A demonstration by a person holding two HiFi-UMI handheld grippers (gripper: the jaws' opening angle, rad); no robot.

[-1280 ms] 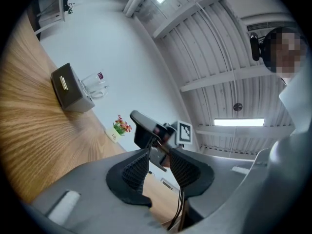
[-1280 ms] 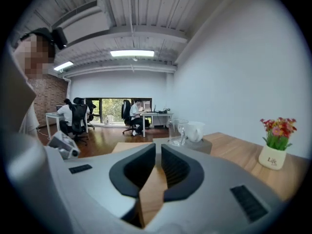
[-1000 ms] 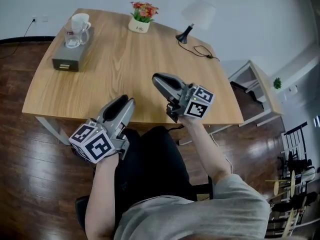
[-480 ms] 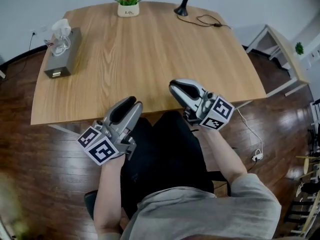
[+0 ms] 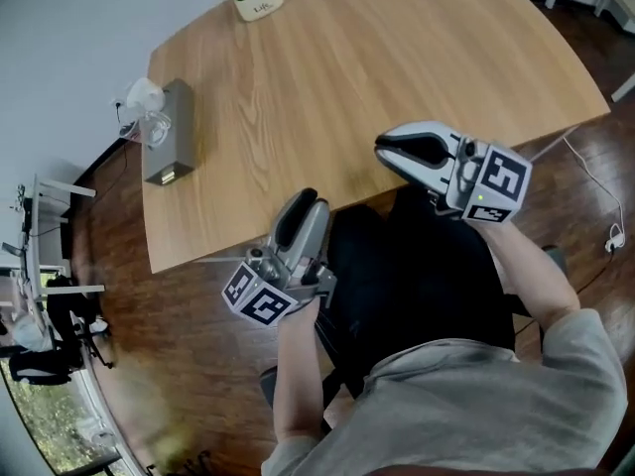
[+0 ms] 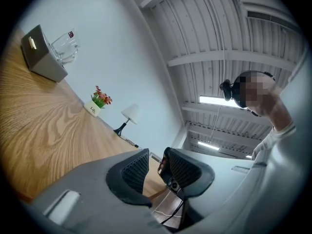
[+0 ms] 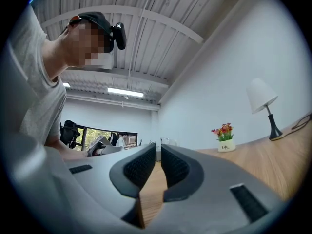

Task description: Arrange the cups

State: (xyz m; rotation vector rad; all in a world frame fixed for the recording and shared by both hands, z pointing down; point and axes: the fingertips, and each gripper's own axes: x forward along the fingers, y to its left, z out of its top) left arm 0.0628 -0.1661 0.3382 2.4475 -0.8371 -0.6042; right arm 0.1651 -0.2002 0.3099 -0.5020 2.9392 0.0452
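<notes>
**A:** Where were the cups (image 5: 147, 112)?

**B:** In the upper left of the head view, on top of a grey box (image 5: 171, 139) near the left edge of the wooden surface (image 5: 347, 77). One looked white and one clear, but they were small and a bit blurred there. The left tool's own view gave it better: a clear glass cup (image 6: 66, 47) on the box (image 6: 41, 58), in the upper left of the frame.

**A:** And the tools?

**B:** Both were well away from the cups, at the near edge of the surface above the person's lap. The left tool (image 5: 304, 200) sat in the lower middle of the head view with its tip just over the edge. The right tool (image 5: 389, 145) was to the right of centre.

**A:** Was either one holding anything?

**B:** No. In its own view the left tool (image 6: 156, 156) had a narrow gap between its jaws, with only wood and background showing through. The right tool (image 7: 158, 152) had its jaws drawn together, with nothing between them.

**A:** Anything else on the surface?

**B:** A small white pot of flowers (image 5: 258, 4) at the top of the head view, along the far side. The right tool's view showed it (image 7: 224, 140) right of centre, with a white lamp (image 7: 263, 101) further to the right.
</notes>
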